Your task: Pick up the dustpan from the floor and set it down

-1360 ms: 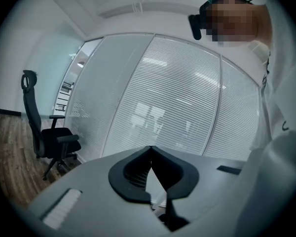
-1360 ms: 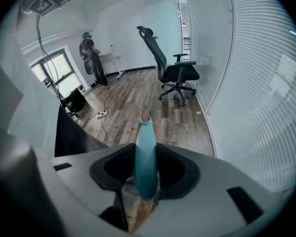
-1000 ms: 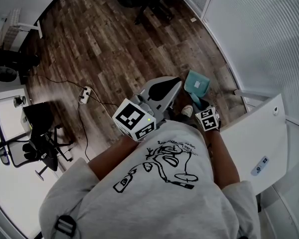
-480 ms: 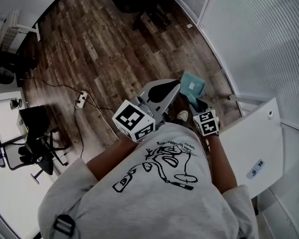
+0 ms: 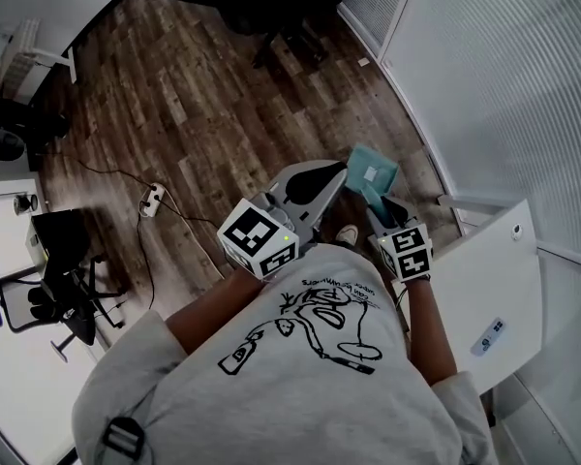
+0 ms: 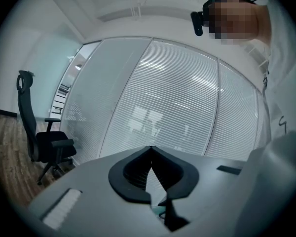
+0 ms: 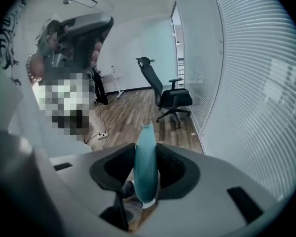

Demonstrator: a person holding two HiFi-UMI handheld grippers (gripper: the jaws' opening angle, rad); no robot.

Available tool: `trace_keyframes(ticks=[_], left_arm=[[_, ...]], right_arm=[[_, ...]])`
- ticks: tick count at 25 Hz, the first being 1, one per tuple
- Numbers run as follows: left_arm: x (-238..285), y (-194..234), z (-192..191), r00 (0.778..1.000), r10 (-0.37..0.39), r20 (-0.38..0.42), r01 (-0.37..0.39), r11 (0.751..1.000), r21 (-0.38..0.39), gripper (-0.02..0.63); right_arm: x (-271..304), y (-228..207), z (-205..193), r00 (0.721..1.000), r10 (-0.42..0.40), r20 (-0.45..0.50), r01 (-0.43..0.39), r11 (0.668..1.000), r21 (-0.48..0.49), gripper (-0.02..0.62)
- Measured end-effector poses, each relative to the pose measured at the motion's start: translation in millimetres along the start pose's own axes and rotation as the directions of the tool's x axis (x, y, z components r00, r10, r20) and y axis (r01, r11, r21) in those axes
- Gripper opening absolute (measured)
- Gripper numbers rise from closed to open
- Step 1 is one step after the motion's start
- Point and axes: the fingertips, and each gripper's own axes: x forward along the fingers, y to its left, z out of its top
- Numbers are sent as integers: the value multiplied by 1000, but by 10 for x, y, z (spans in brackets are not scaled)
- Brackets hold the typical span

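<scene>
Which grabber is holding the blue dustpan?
The right gripper: its jaws clamp the dustpan by the handle. The left gripper has its tips touching, with nothing between them.

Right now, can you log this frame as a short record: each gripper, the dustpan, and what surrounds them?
left gripper: shut, nothing between its jaws
right gripper: shut on the handle of the dustpan
dustpan: teal, held clear of the floor, pan end away from the person
floor: dark wood planks
nearby: black office chair; power strip with cable on the floor
</scene>
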Motion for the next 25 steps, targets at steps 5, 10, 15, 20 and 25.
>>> trace_keyframes(ticks=[5,10,15,20,25], left_arm=[[0,10,47,1000,2,7,-2,1000,1,2],[42,-7,48,1000,3,13,-4,1000,6,2],[94,2,76,1000,3,20,-3,1000,4,2],[110,-44,87,1000,-4,29,4,1000,19,2],[111,-77,123,999,-9,39,8,1000,27,2]], right_arm=[[-266,-28,304,999,-14,38,14,1000,8,127],[-514,-57,547,997,-17,79,15,1000,19,129],[-761,-83,840,992,-30,119,28,999,17,129],[-1025,-66,1077,986,-42,164,44,999,-7,129],[-1237,-40,1242,975,-64,214,69,997,-19,129]])
